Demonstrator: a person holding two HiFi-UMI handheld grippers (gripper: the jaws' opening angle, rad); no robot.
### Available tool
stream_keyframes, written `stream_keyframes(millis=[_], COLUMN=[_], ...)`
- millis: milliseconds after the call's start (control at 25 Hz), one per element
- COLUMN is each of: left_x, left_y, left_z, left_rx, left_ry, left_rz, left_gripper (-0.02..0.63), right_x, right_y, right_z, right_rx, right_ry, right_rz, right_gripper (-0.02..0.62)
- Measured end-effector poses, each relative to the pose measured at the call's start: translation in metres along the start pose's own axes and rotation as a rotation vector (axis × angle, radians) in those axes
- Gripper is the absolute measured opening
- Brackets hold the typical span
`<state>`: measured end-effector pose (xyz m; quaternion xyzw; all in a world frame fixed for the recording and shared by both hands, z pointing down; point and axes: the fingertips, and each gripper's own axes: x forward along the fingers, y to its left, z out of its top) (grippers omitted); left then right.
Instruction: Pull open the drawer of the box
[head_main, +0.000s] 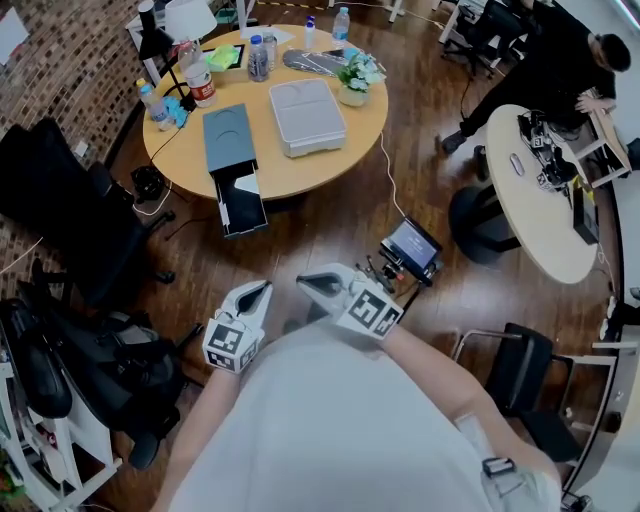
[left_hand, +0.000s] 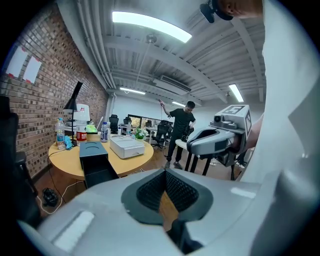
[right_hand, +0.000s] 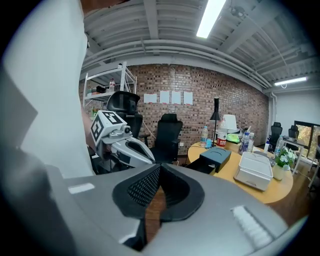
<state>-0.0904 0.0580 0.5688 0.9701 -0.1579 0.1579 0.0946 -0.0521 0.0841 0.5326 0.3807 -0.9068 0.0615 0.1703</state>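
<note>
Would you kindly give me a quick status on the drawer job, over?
Left hand-held gripper and right hand-held gripper shut, empty, short of the table. Box drawer already out. Grey case beside box, clear of drawer.

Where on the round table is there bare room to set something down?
Bare wood runs along the round table's near edge, between the open drawer and the grey box. A smaller patch lies left of the dark box. The far side is crowded with bottles, lamp and plant.
</note>
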Motion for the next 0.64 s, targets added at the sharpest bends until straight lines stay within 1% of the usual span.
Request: stream_keyframes(millis=[200, 360, 520, 640], left_x=[-0.009, -0.012, -0.013, -0.016], left_y=[-0.002, 0.0, 0.001, -0.004], left_z=[-0.004, -0.005, -0.011, -0.013], left_rx=[-0.015, -0.025, -0.027, -0.024], left_ry=[0.007, 0.009, 0.01, 0.006], left_rz=[0.006, 0.013, 0.021, 0.022], left_gripper=[0.006, 0.006, 0.006, 0.006], right_x=[0.002, 0.004, 0.009, 0.008], right_y=[0.01, 0.012, 0.016, 0.022], right_z=[0.006, 0.004, 0.005, 0.004], right_rx=[0.008, -0.002, 0.005, 0.008], right_ry=[-0.008, 0.039, -0.009, -0.017], right_rz=[0.009, 0.019, 0.024, 0.027], right_gripper=[0.006, 0.006, 0.006, 0.006])
